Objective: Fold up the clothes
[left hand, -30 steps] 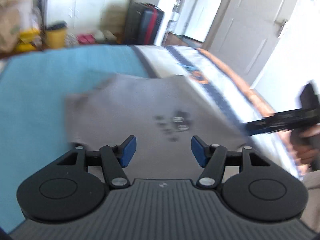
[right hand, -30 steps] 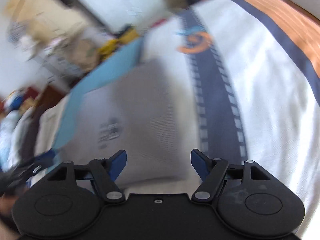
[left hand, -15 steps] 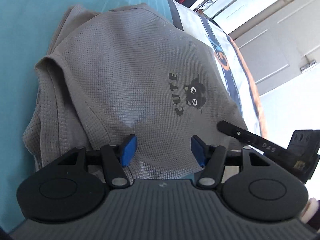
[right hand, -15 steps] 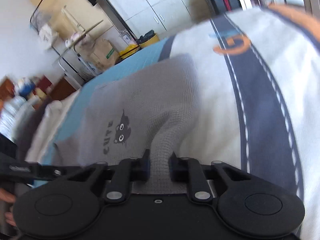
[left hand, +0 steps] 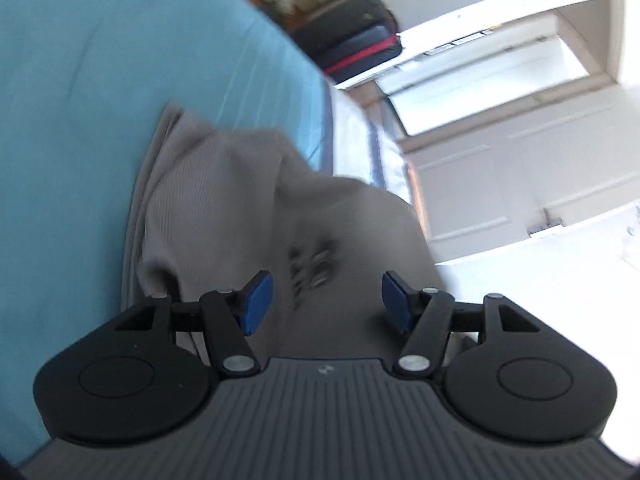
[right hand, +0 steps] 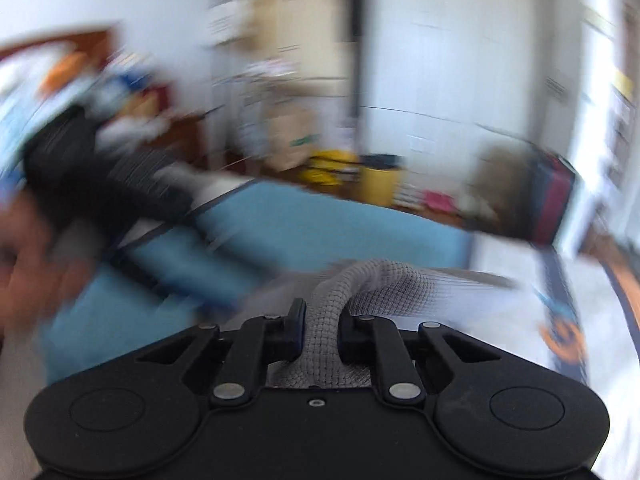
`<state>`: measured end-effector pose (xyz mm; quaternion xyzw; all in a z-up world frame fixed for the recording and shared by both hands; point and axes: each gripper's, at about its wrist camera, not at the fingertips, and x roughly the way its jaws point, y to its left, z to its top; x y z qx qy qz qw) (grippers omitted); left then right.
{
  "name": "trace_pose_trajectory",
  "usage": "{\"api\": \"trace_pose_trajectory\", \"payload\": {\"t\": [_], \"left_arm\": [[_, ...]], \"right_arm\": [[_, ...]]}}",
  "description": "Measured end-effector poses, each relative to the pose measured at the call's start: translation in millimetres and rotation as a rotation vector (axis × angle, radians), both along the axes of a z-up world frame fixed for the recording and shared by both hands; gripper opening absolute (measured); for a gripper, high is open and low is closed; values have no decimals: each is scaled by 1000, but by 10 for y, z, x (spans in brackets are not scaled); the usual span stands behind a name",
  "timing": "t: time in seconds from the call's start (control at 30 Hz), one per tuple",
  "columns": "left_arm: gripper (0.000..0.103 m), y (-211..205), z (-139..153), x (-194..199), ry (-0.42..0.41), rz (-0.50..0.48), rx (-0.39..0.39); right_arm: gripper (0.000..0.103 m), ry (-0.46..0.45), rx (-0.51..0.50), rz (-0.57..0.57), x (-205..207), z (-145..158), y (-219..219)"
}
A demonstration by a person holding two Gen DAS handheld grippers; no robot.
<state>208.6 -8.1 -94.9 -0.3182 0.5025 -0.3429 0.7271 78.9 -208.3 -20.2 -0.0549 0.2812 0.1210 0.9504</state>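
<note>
A grey waffle-knit shirt (left hand: pixel 224 216) with a dark printed motif lies rumpled on the blue bedsheet (left hand: pixel 80 120). My left gripper (left hand: pixel 324 300) is open just above the shirt, its blue pads on either side of the print, holding nothing. My right gripper (right hand: pixel 320 332) is shut on a bunched fold of the grey shirt (right hand: pixel 352 284) and holds it raised off the bed. The right wrist view is heavily blurred. The left gripper and the hand holding it show as a dark smear at the left of the right wrist view (right hand: pixel 80 176).
The bed has a white part with dark and orange stripes (right hand: pixel 568 320) on the right. A dark suitcase (left hand: pixel 352 48) stands past the bed's far edge. A yellow bin (right hand: pixel 380 180) and boxes stand on the floor beyond. White doors (left hand: pixel 520 184) are on the right.
My right gripper has lifted the pinched shirt fold up and swung its view toward the room. The shirt has bunched up under my left gripper, which stays open.
</note>
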Motion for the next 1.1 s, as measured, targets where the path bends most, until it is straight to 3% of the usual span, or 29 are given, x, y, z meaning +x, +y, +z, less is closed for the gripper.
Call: {"api": "trace_pose_trajectory", "payload": {"t": [0.1,0.2,0.27,0.33,0.43,0.5,0.53,0.7,0.73,0.77,0.8,0.83,0.87,0.97,1.03,1.1], "left_arm": [[61,128,121,115,-150,-10,122],[61,232,-88,55,-191,-20,122],[61,356,-243,28,-120,17,71],[61,316,-208,14,-158,-19,51],[65,188,11,-57,-305,-117,67],[83,62,113,-180,-411,-206,73],[93,-31,111,-209,-429,-233,111],[93,-364,-30,-173,-404,-289,254],[90,-408,-71,-128,-391,-281,275],[66,-387,-101,-78,-392,-255,299],[51,-392,-124,-34,-399,-225,315],[29,-346,-157,38,-373,-187,313],[23,-298,-191,109,-344,-149,309],[23,-82,-364,212,-211,-10,268],[23,18,-451,257,-157,66,291],[25,132,-503,280,-105,128,286]], "right_arm": [[16,54,-53,122,152,-131,483],[16,114,-173,142,219,-431,793],[16,142,-262,156,235,-623,987],[17,128,-290,154,208,-693,1044],[17,126,-237,118,221,-687,999],[16,109,-177,69,225,-655,934],[16,101,-150,46,227,-642,905],[17,57,-211,35,101,-688,1004],[17,45,-212,35,66,-672,1019],[17,33,-212,34,31,-657,1034],[17,22,-211,35,-5,-640,1048],[17,20,-199,49,-45,-617,1045],[17,23,-194,64,-82,-597,1040],[22,23,-169,64,-189,-503,957],[23,25,-66,42,-268,-369,761],[36,24,42,2,-411,-246,559]]}}
